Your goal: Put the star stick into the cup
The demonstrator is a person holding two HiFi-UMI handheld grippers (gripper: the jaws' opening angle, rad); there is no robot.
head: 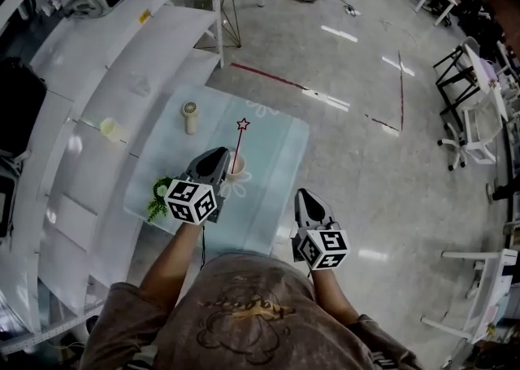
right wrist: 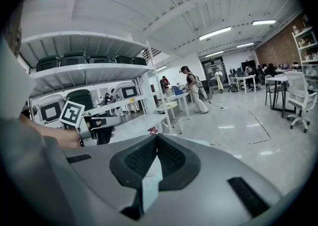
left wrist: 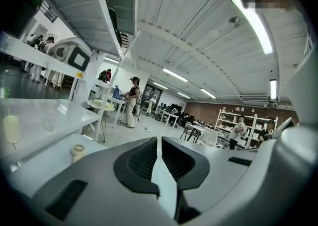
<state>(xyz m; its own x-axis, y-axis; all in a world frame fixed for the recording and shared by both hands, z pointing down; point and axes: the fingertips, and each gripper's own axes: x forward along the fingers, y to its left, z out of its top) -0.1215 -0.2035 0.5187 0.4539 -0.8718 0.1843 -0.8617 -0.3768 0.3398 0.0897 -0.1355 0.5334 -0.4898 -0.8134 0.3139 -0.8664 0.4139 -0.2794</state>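
Observation:
In the head view the star stick (head: 241, 126), a thin rod with a red outlined star on top, stands upright with its lower end inside the small pale cup (head: 236, 167) on the light blue table cloth (head: 276, 157). My left gripper (head: 220, 153) is just left of the cup, close beside it, with its jaws shut and nothing between them. My right gripper (head: 303, 194) hangs at the table's near right edge, also shut and empty. The right gripper view shows the red star (right wrist: 153, 130) just over its jaws and the left gripper (right wrist: 94, 131) at the left.
A small cream fan (head: 190, 116) stands at the cloth's far left, also the fan (left wrist: 77, 151) in the left gripper view. A green plant (head: 158, 197) sits by the left gripper's cube. White shelving (head: 97, 84) runs along the left. Office chairs (head: 475, 128) and people are farther off.

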